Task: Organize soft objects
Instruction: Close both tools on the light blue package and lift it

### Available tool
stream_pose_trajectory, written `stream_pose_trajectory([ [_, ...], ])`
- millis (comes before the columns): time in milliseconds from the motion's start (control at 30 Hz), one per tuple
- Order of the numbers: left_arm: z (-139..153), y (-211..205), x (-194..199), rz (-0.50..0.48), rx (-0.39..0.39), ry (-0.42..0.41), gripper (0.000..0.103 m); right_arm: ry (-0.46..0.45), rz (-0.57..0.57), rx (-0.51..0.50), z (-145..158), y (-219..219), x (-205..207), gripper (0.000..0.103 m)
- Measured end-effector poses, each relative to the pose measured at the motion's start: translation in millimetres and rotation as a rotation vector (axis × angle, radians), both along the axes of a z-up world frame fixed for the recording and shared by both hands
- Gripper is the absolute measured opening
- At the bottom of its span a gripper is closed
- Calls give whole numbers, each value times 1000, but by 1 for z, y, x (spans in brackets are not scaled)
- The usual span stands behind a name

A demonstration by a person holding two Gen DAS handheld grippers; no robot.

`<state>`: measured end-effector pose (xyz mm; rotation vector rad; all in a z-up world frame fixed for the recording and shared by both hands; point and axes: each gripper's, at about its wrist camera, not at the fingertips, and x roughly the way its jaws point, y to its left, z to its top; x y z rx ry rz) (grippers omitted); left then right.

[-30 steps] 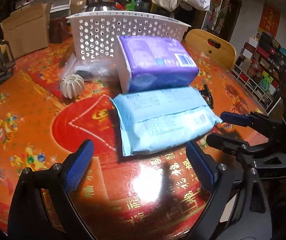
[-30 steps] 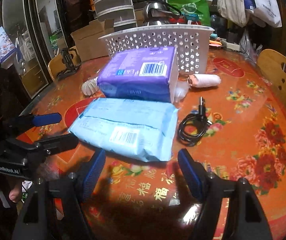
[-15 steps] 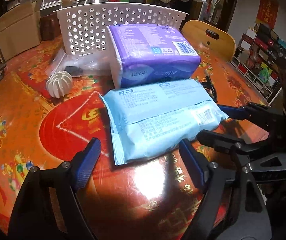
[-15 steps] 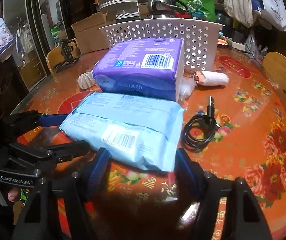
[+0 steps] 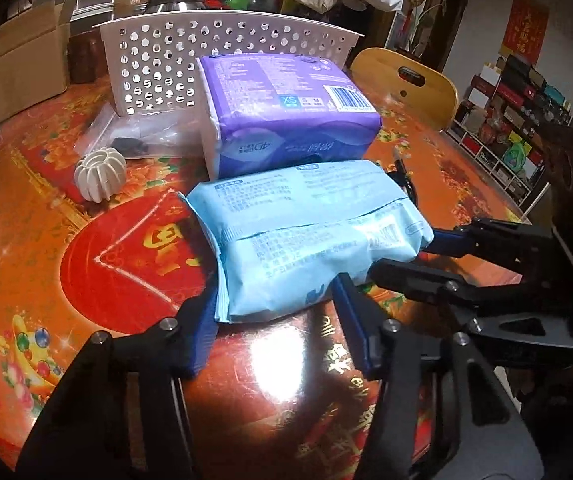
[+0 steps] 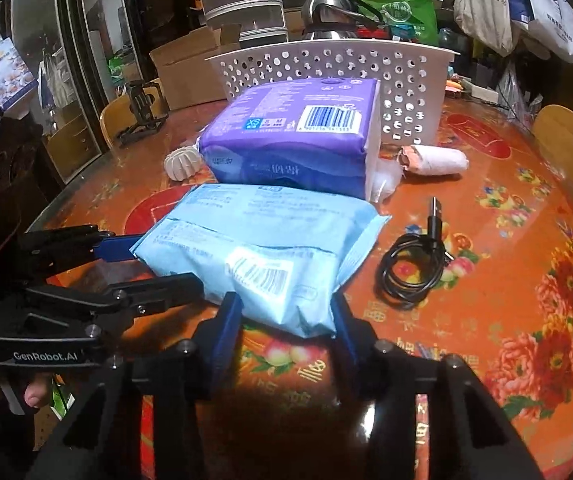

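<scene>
A light blue soft pack (image 5: pixel 306 236) is lying at the centre of both views on the red and orange patterned surface (image 5: pixel 118 264), just in front of a purple pack (image 5: pixel 286 112) that is standing against a white perforated basket (image 5: pixel 158 64).

The left tongs (image 5: pixel 274 312), at the bottom of the left wrist view, are closing around the near end of the blue pack; the left blue pad is touching its corner, while the right one is sitting just beside it. The right tongs (image 6: pixel 286 312), at the bottom of the right wrist view, are closing on the pack's other end, and both pads are sitting right against its sides.

A coiled black cable (image 6: pixel 414 268) is lying at the right of that view, near the pack. A ribbed white ball (image 5: pixel 100 174) is resting at the left of the left view.
</scene>
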<state>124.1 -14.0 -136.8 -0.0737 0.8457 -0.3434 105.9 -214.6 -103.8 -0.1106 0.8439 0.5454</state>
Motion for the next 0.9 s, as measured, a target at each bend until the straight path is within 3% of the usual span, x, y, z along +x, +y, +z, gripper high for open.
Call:
stream_pose_trajectory([
  [433,4,3,-9,25,-29,-22,36,-42,-1,-7,3,0,-9,28],
  [900,27,1,-45,25,-16,-113,34,-117,8,-12,18,0,-35,25],
])
